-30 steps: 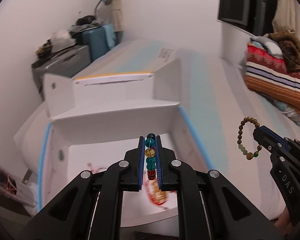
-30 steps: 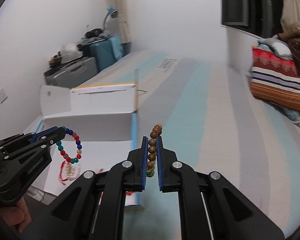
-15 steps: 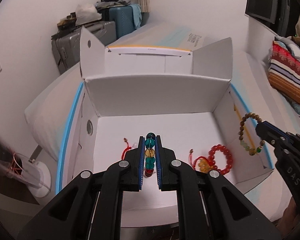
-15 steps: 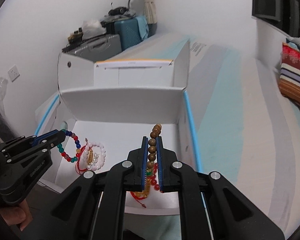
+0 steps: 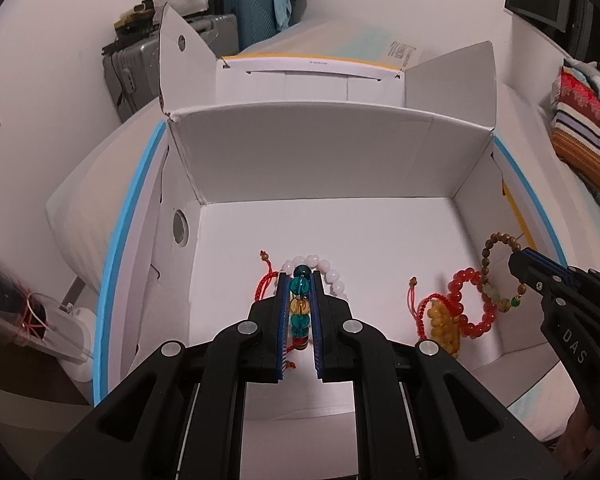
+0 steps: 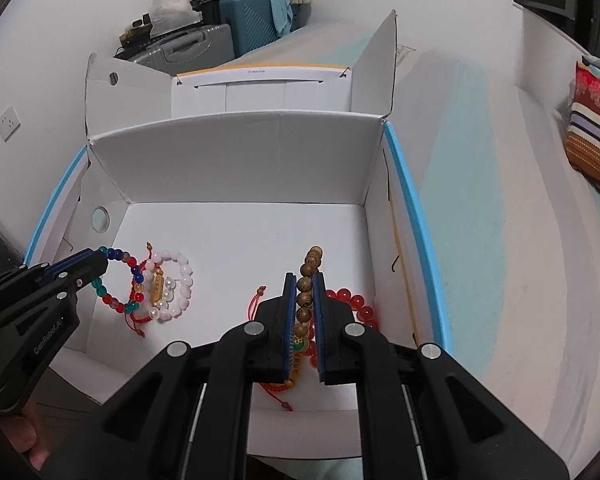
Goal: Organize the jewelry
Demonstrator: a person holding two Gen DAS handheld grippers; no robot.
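My left gripper (image 5: 300,280) is shut on a multicolour glass bead bracelet (image 5: 300,306), which hangs over the left side of an open white cardboard box (image 5: 320,152). In the right wrist view the same bracelet (image 6: 118,280) dangles from the left gripper (image 6: 100,258). My right gripper (image 6: 304,280) is shut on a brown wooden bead bracelet (image 6: 306,280), held over the box's right side; it also shows as a loop (image 5: 496,276) in the left wrist view. On the box floor lie a white bead bracelet (image 6: 176,284) with a gold charm, and a red bead bracelet (image 5: 472,304) with red cord.
The box sits on a bed with a blue and grey striped cover (image 6: 480,200). Its flaps (image 5: 452,76) stand up at the back. Suitcases (image 5: 172,60) stand against the far wall. A striped pillow (image 5: 584,136) lies at the right. A hand (image 6: 20,436) grips the left tool.
Both grippers came forward and down over the open box, each still holding its bracelet. The box floor and the bracelets lying in it now fill the views.
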